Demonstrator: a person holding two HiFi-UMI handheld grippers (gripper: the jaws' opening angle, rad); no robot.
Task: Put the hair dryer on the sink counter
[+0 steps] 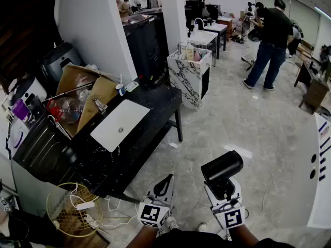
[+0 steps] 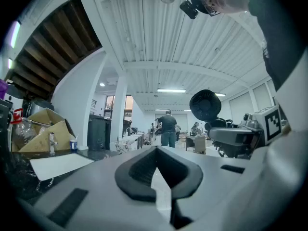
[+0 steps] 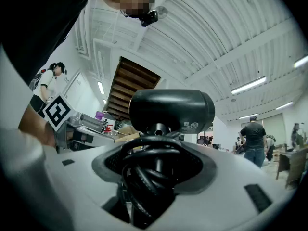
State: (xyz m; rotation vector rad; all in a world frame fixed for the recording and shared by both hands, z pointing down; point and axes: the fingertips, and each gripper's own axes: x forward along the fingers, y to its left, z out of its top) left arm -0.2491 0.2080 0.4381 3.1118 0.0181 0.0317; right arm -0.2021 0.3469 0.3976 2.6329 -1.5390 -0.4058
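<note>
Right gripper (image 1: 223, 194) fingers spread wide, clamped round hair dryer (image 1: 221, 168) handle and coiled cord (image 3: 144, 177), over floor, well apart from bench (image 1: 158, 103). Left gripper (image 1: 164, 184) fingers closed, empty. Carry left-forward, cord bundled; lower onto bare bench beside sink (image 1: 120, 124). Barrel roughly level, crosswise to fingers; handle points down into them.

Count on inspection: one hair dryer (image 1: 222, 167), one left gripper (image 1: 168, 179), one right gripper (image 1: 223, 189), one sink (image 1: 116, 119), one cardboard box (image 1: 98, 94), one wire basket (image 1: 48, 209).
</note>
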